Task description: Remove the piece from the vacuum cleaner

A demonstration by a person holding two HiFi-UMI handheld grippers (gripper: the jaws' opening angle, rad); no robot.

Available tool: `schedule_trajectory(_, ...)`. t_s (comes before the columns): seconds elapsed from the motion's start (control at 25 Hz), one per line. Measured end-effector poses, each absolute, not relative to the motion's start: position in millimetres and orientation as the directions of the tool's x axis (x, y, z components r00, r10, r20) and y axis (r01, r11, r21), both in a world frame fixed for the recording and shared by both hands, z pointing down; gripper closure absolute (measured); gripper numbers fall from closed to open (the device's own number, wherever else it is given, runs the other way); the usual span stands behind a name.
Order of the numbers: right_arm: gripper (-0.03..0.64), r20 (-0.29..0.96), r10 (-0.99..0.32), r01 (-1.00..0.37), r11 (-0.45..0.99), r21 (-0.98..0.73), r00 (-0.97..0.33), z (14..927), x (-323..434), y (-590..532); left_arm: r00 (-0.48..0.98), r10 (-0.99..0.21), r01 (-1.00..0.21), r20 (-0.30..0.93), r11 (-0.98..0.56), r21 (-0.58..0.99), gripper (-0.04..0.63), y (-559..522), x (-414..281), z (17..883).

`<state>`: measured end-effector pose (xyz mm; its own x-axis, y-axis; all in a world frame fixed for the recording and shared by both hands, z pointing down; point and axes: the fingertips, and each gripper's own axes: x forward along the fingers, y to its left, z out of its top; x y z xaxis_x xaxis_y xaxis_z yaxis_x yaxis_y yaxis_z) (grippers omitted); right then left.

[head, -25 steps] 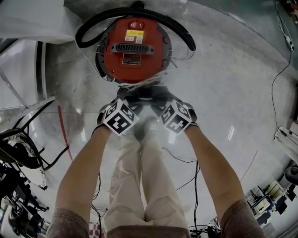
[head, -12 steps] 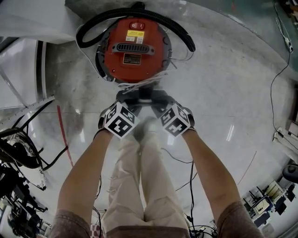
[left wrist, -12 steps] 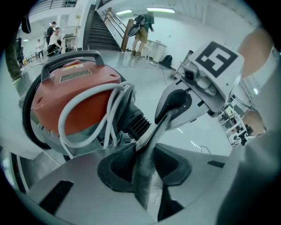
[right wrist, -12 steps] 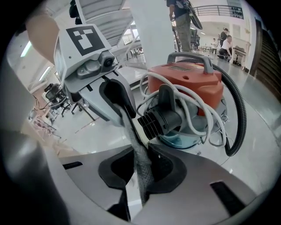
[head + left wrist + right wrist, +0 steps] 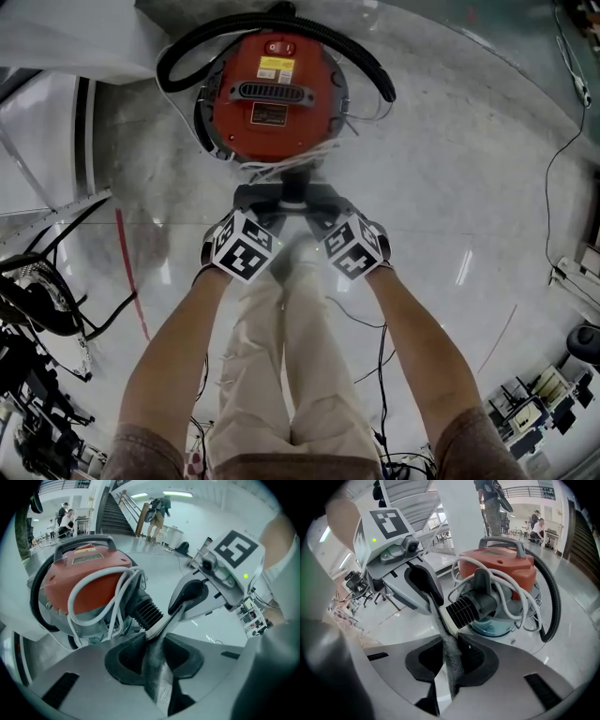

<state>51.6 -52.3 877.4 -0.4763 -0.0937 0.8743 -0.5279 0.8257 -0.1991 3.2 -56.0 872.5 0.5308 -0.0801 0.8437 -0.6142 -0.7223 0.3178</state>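
Note:
A red vacuum cleaner [image 5: 272, 98] stands on the floor with a black hose [image 5: 375, 70] looped round it and a white cord [image 5: 272, 169] bunched at its near side. A black ribbed connector [image 5: 145, 611] sticks out of it toward me and ends in a thin flat grey piece [image 5: 157, 663]. My left gripper [image 5: 267, 202] has that flat piece between its jaws, which are closing, and the pads press on it. My right gripper [image 5: 314, 202] pinches the same flat piece [image 5: 450, 660] from the other side, just short of the ribbed connector [image 5: 471, 606].
Thin cables [image 5: 384, 347] trail over the glossy floor behind my hands. A red line [image 5: 127, 272] runs along the floor at left, beside dark clutter [image 5: 37, 309]. Equipment [image 5: 539, 394] sits at lower right. A white sheet [image 5: 66, 47] lies at upper left.
Both grippers' jaws have drawn in on the flat piece below the vacuum. The marker cubes sit slightly nearer me than a second ago; the vacuum has stayed put.

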Motion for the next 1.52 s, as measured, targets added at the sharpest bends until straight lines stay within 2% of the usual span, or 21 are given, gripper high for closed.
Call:
schedule_trajectory(0.2, 0.571, 0.881, -0.089, -0.534, 0.822, -0.199, -0.465, 877, 50, -52, 0.533, -0.076, -0.635, 0.843, -0.694, 0.339, 0.502, -53, 1, 872)
schedule_trajectory(0.36, 0.577, 0.880, -0.042, -0.482, 0.849, -0.218, -0.472, 875, 49, -28, 0.533, -0.021, -0.599, 0.846, -0.715, 0.360, 0.520, -27, 1, 872)
schedule_trajectory(0.72, 0.580, 0.854, -0.088, -0.518, 0.825, -0.226, -0.513, 848, 44, -16, 0.545, -0.050, -0.606, 0.837, -0.713, 0.352, 0.522, -23, -5, 849)
schedule_trajectory(1.0, 0.580, 0.835, -0.119, -0.534, 0.814, -0.227, -0.537, 771, 42, -9, 0.566, -0.060, -0.590, 0.822, -0.726, 0.353, 0.522, -15, -7, 769)
schedule_trajectory(1.52, 0.571, 0.736, -0.304, -0.530, 0.844, -0.087, -0.605, 555, 29, -86, 0.620, -0.276, -0.644, 0.734, -0.714, 0.275, 0.522, -78, -23, 552)
